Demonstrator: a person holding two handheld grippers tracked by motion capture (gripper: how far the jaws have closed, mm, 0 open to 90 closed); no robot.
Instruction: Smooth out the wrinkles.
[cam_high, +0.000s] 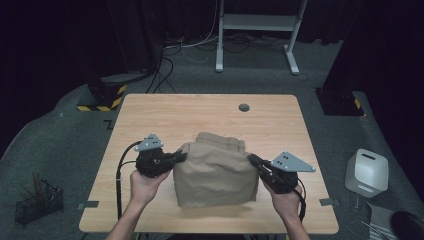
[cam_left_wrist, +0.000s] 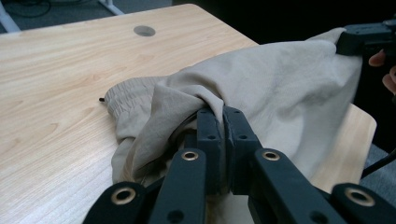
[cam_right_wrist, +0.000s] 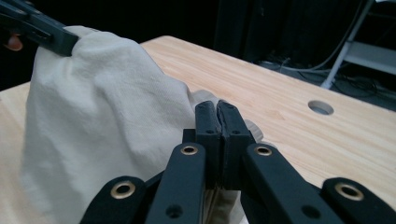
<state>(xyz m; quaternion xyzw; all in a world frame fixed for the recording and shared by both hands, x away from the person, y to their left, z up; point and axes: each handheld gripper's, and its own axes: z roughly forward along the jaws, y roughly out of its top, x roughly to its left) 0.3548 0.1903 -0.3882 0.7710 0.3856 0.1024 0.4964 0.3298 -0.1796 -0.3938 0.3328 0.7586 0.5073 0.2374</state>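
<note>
Beige garment (cam_high: 216, 172) sits at the near middle of the tabletop (cam_high: 165, 112), lifted into a tent between your two hands — its far part, with an elastic waistband, lies bunched on the wood. Your left gripper (cam_high: 181, 157) is clenched on the cloth's upper left corner; in the left gripper view the jaws meet with fabric pinched between them. Your right gripper (cam_high: 252, 160) is likewise clamped on the upper right corner, jaws pressed together with cloth caught at the tips. The fabric hangs taut between both — its lower edge rests on the tabletop. A round cable hole (cam_high: 244, 107) lies well beyond the garment near the far edge.
</note>
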